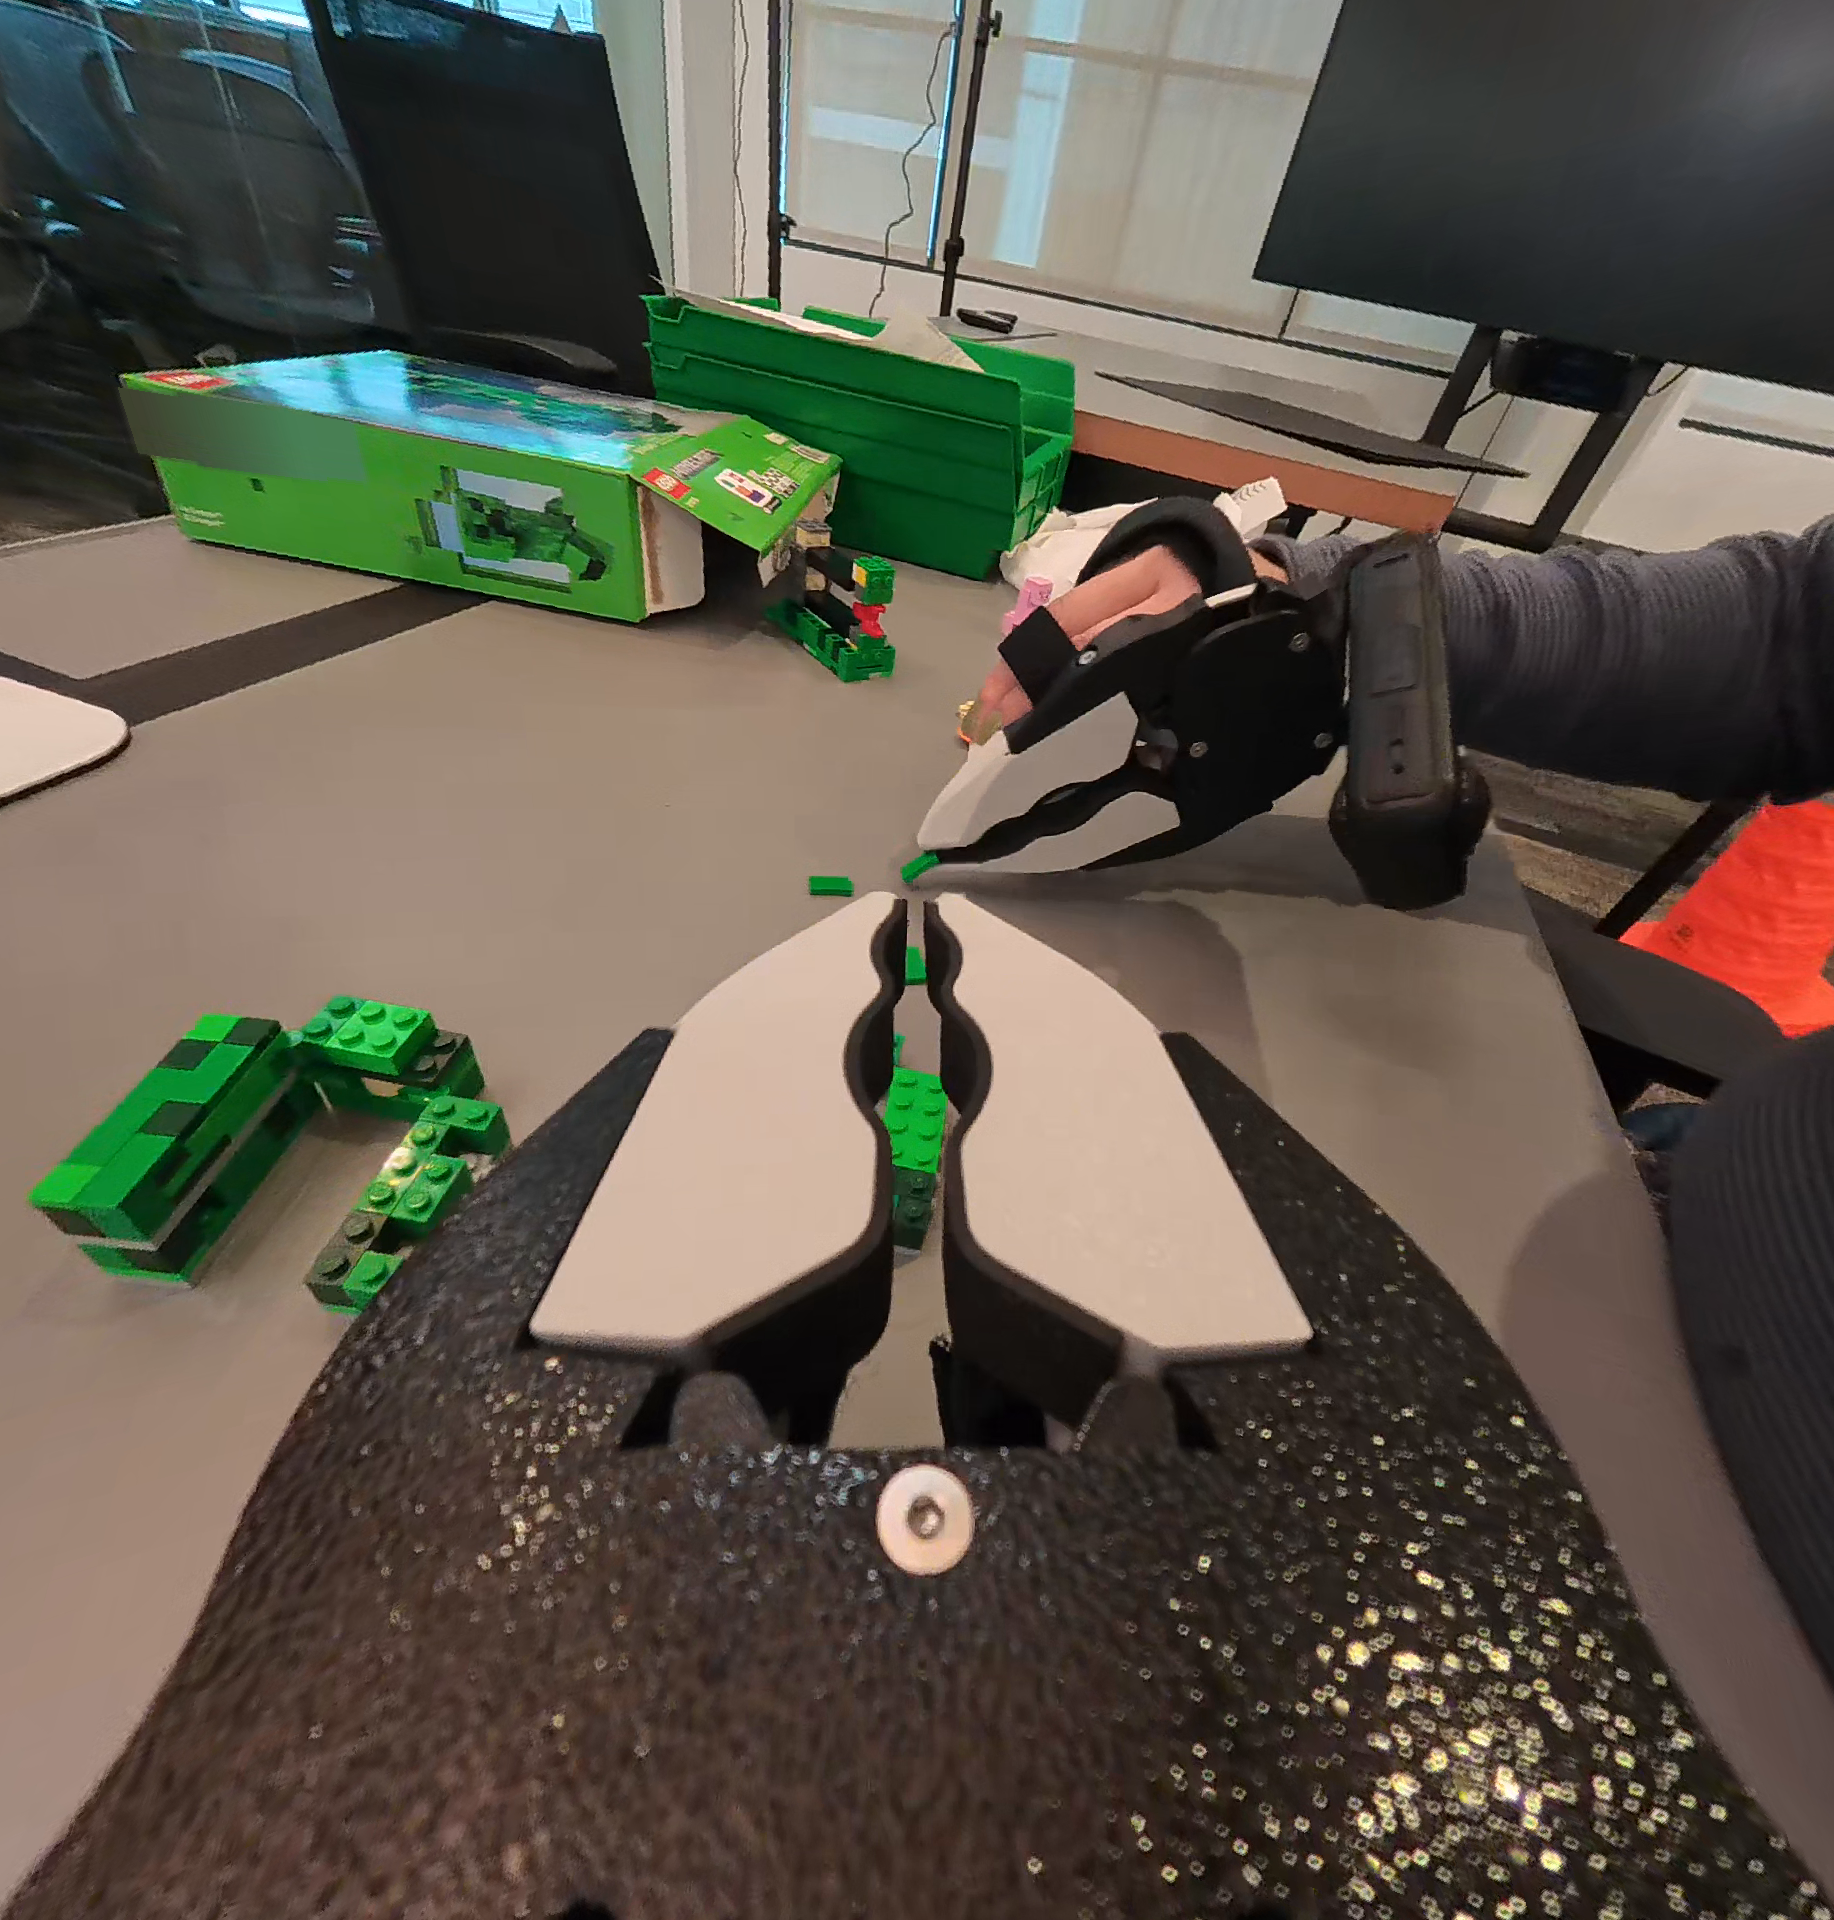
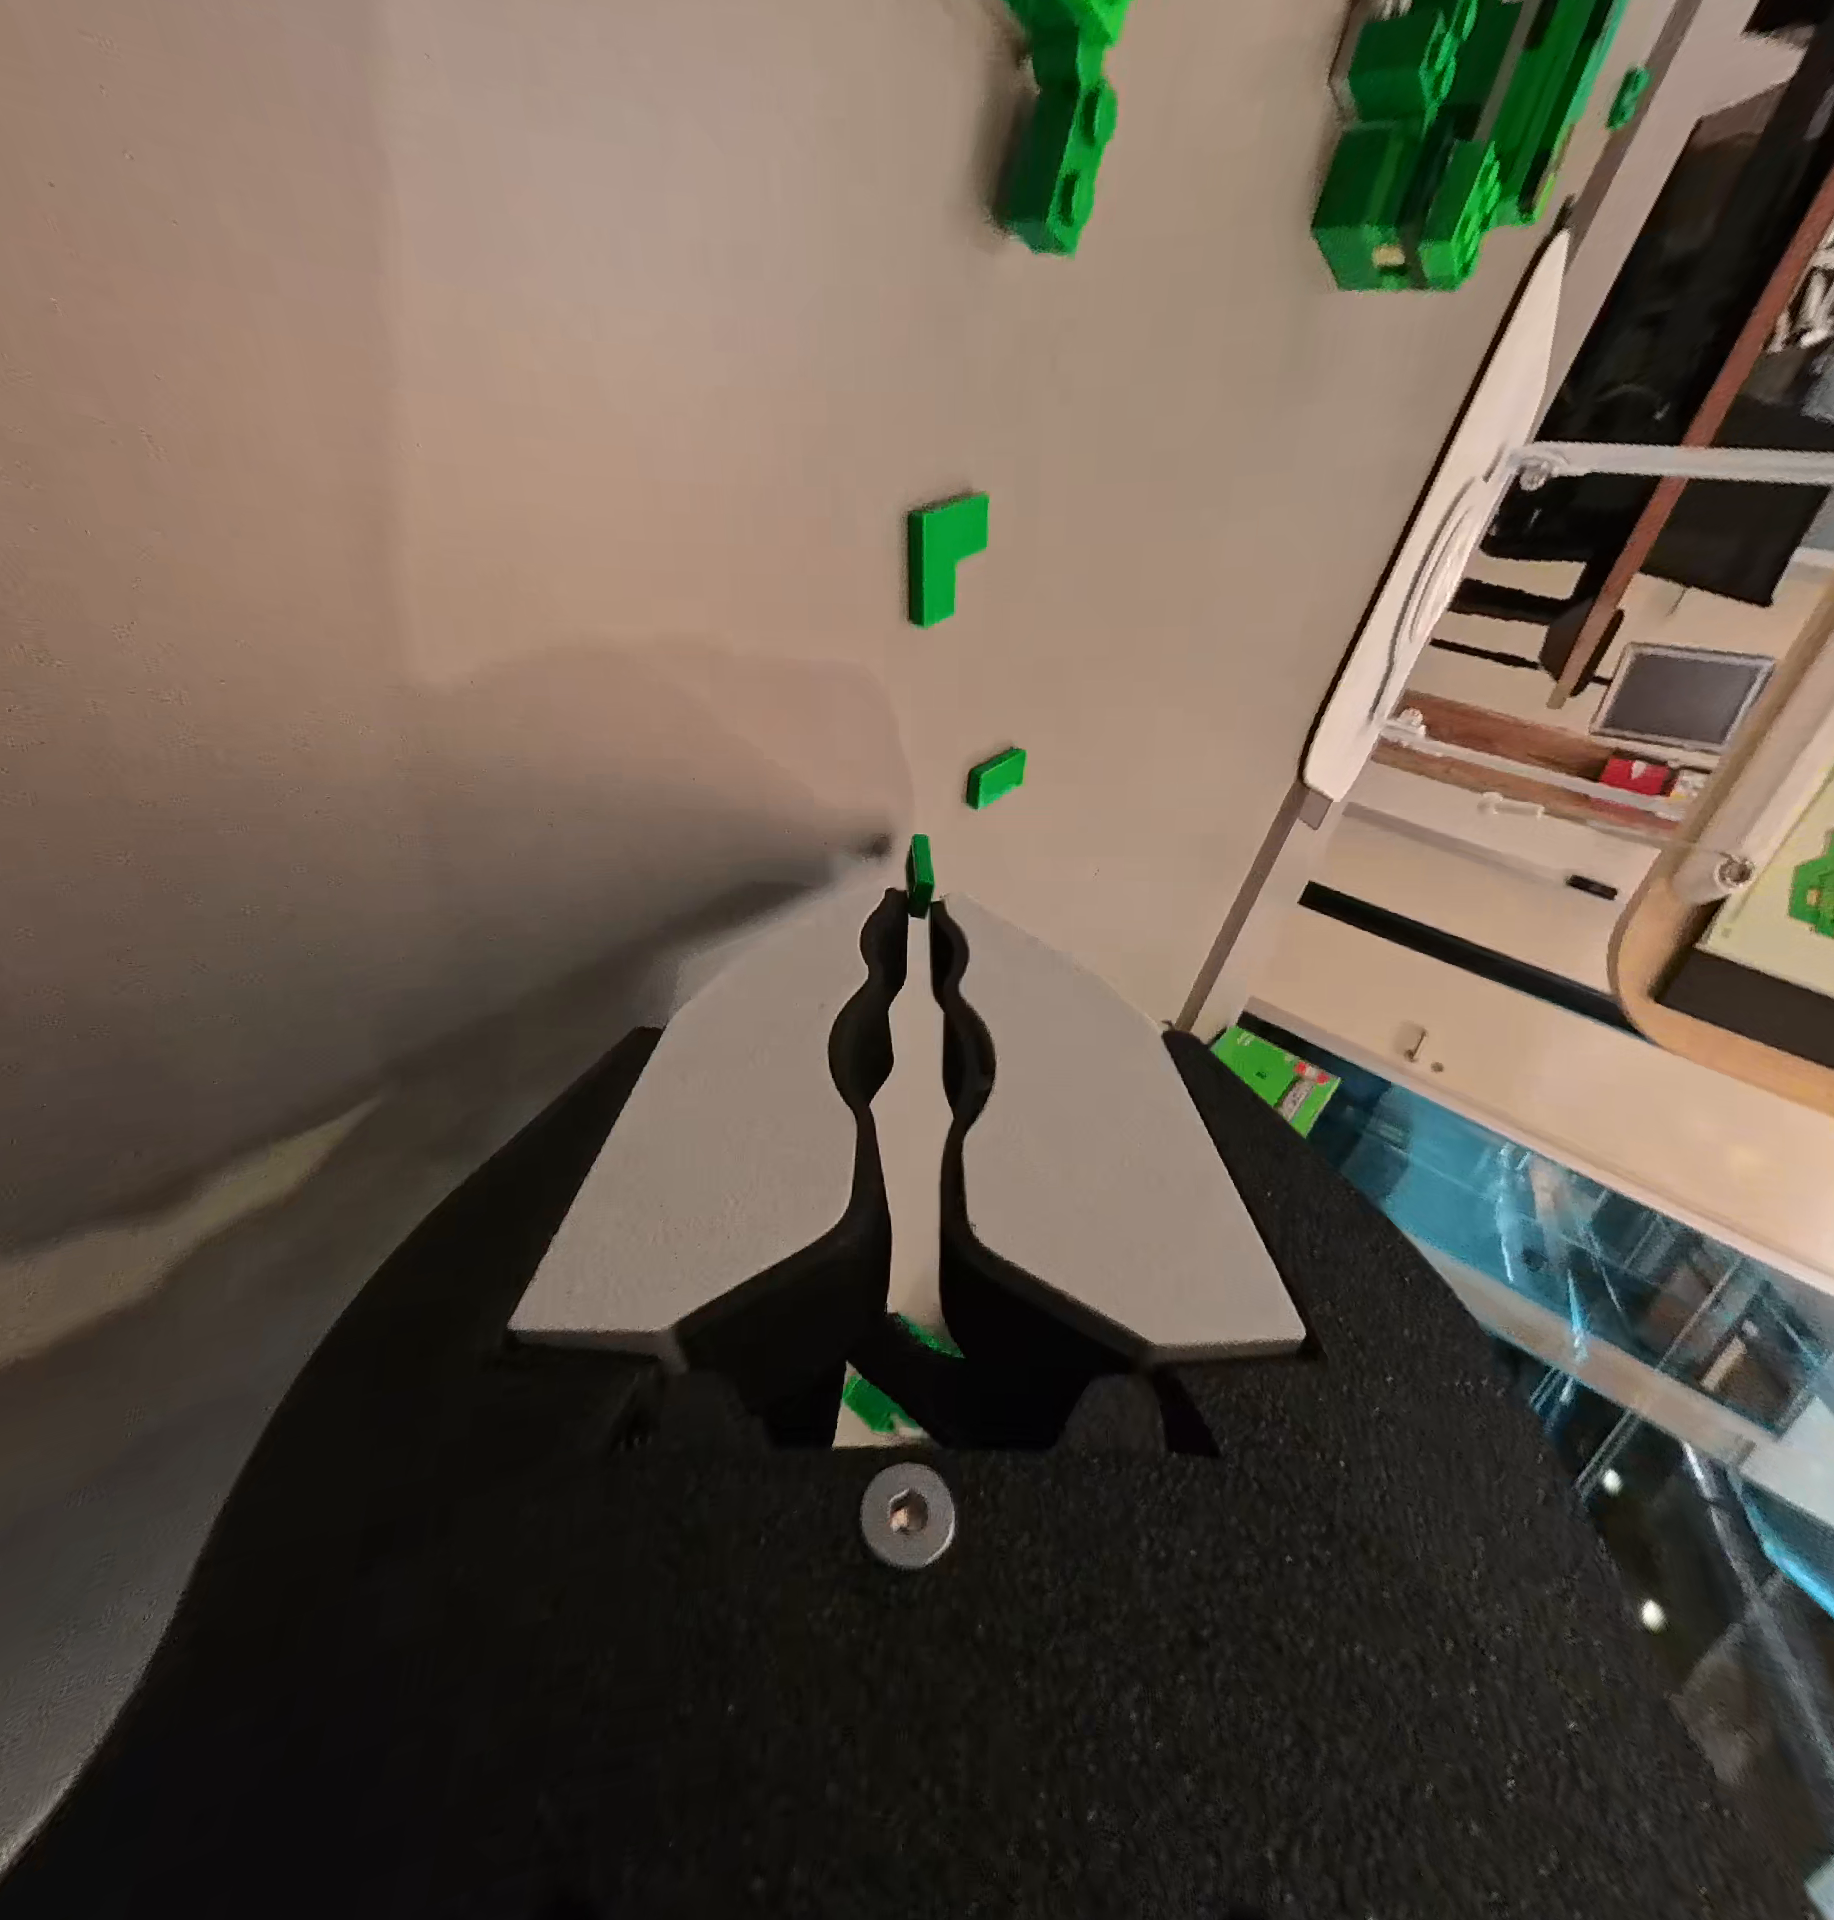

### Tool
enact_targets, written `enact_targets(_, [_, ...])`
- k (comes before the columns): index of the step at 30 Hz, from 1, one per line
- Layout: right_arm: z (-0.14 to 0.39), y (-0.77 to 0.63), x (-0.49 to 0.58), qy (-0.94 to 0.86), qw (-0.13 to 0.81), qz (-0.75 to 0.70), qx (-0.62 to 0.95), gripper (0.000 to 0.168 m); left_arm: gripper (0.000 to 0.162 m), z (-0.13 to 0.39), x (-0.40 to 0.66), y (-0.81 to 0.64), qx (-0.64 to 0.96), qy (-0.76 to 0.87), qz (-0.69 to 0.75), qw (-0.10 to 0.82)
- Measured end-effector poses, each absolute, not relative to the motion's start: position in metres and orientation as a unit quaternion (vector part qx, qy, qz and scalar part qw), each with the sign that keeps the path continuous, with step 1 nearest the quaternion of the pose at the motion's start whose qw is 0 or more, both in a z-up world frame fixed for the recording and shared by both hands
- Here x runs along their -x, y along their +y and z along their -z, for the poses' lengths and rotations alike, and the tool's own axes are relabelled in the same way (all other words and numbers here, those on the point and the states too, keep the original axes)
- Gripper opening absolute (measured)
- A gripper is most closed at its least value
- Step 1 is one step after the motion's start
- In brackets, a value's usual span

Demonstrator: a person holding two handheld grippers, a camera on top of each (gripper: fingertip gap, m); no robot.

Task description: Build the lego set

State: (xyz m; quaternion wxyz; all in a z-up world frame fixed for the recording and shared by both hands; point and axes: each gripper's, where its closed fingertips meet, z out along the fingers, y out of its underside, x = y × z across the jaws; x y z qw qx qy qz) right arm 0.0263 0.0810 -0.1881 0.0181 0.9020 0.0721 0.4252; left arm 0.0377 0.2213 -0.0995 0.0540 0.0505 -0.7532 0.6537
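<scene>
My right gripper (image 2: 920,902) is shut on a small green tile (image 2: 920,875), held on edge just above the grey table (image 2: 477,520). It also shows in the left wrist view (image 1: 928,862) with the tile (image 1: 918,864) at its tips. A flat green tile (image 2: 994,777) and an L-shaped green tile (image 2: 944,556) lie just beyond it. My left gripper (image 1: 916,912) is shut with a thin gap and hovers over a small green brick stack (image 1: 915,1132), seen through the gap. A larger green frame build (image 1: 258,1132) lies to its left.
A green set box (image 1: 425,488), stacked green bins (image 1: 871,416) and a small green and black build (image 1: 840,613) stand at the back. A white pad (image 1: 19,738) lies at the left edge. An orange cone (image 1: 1765,914) stands past the table's right edge. An open booklet (image 2: 1827,894) lies far right. My right fingertips sit around 15 cm from my left ones.
</scene>
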Motion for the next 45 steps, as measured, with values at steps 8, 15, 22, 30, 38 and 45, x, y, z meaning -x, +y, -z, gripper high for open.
enact_targets(8, [0.192,0.086,-0.012,0.085,-0.005,-0.378,-0.922,0.014,0.002,0.098,-0.051,0.229,-0.077,-0.748,-0.658,0.044])
enact_targets(15, [0.170,0.089,-0.012,-0.102,-0.144,-0.350,-0.920,0.013,0.002,0.093,-0.076,0.247,-0.133,-0.725,-0.675,0.026])
enact_targets(22, [0.170,0.099,-0.010,-0.368,-0.250,-0.352,-0.823,0.013,0.001,0.095,-0.085,0.251,-0.149,-0.722,-0.675,-0.010])
enact_targets(30, [0.183,0.089,-0.020,-0.439,-0.253,-0.363,-0.782,0.017,0.001,0.102,-0.079,0.244,-0.137,-0.734,-0.665,0.003])
enact_targets(38, [0.183,0.083,-0.019,-0.467,-0.273,-0.343,-0.768,0.016,0.001,0.102,-0.076,0.243,-0.135,-0.736,-0.664,0.012])
enact_targets(45, [0.187,0.086,-0.023,-0.474,-0.267,-0.329,-0.772,0.020,0.001,0.103,-0.074,0.241,-0.130,-0.739,-0.661,0.015])
